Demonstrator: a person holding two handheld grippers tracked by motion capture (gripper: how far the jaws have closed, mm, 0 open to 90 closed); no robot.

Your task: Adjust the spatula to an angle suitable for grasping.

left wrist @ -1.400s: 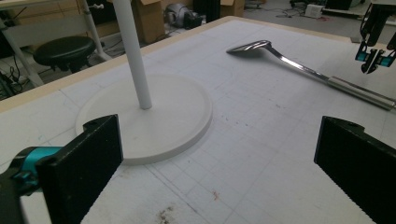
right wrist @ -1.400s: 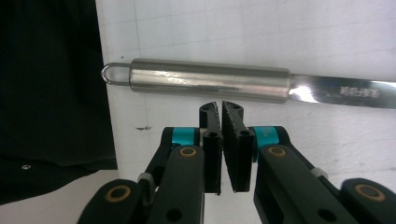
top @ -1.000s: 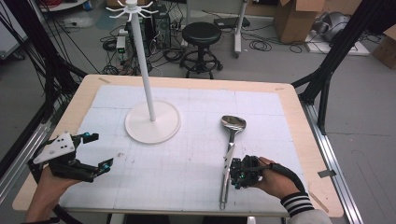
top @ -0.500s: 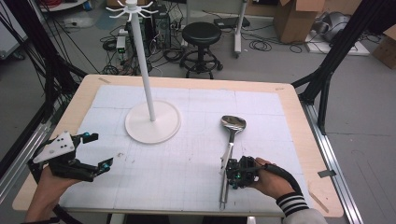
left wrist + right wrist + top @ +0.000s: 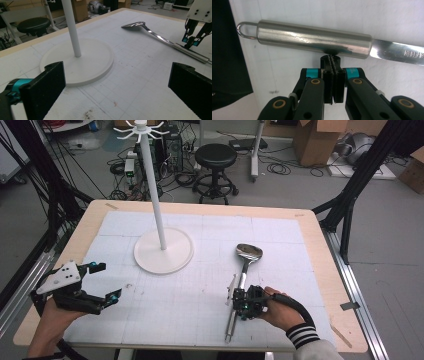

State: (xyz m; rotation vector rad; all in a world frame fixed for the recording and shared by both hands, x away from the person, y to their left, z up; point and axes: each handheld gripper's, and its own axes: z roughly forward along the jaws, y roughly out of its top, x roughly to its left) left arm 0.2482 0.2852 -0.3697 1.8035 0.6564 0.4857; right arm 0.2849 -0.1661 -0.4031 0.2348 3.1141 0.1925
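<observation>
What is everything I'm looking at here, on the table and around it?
Long steel ladle: one, shiny silver, lying on the right half of the mat, bowl away from the person.
White hook stand with round base: one, white, upright on the left half of the mat.
Gridded white mat: one, covering most of the tabletop.
Wooden table: one, pale wood.
Round black stool: one, on the floor beyond the table.
Cardboard boxes: several, brown, far floor.
Left gripper: one, black and teal, jaws open, held above the near left of the mat.
Right gripper: one, black and teal, jaws shut, tips at the ladle's handle.
</observation>
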